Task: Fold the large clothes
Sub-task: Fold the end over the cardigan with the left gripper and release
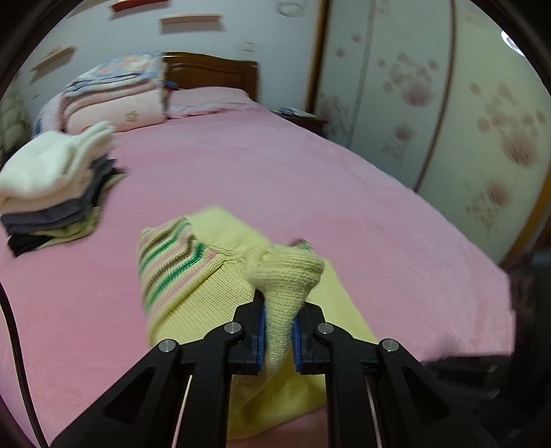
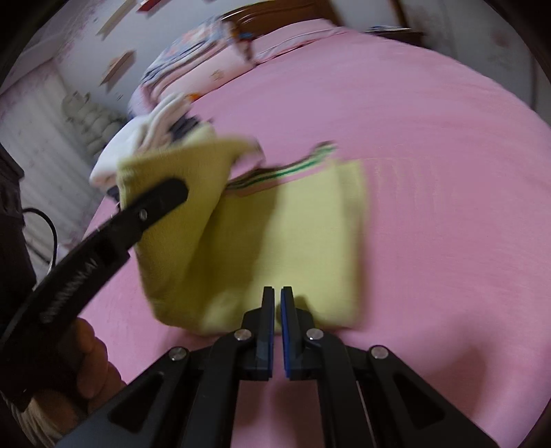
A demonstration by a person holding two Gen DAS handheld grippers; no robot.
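A yellow knit sweater (image 1: pixel 206 296) with striped bands is spread low in the centre of the frame on the pink bed (image 1: pixel 310 179), one fold lifted. That fold is clamped between the left tongs (image 1: pixel 279 331). The right tongs (image 2: pixel 277 331) are seen pressed together with nothing between them, over the sweater's near edge. A stack of folded clothes (image 1: pixel 51 186) is seen at left.

Pink bed (image 1: pixel 310 179) fills the room, dark wood headboard (image 1: pixel 213 70), flowery wardrobe doors (image 1: pixel 447 113), small wall shelves (image 1: pixel 191 19).
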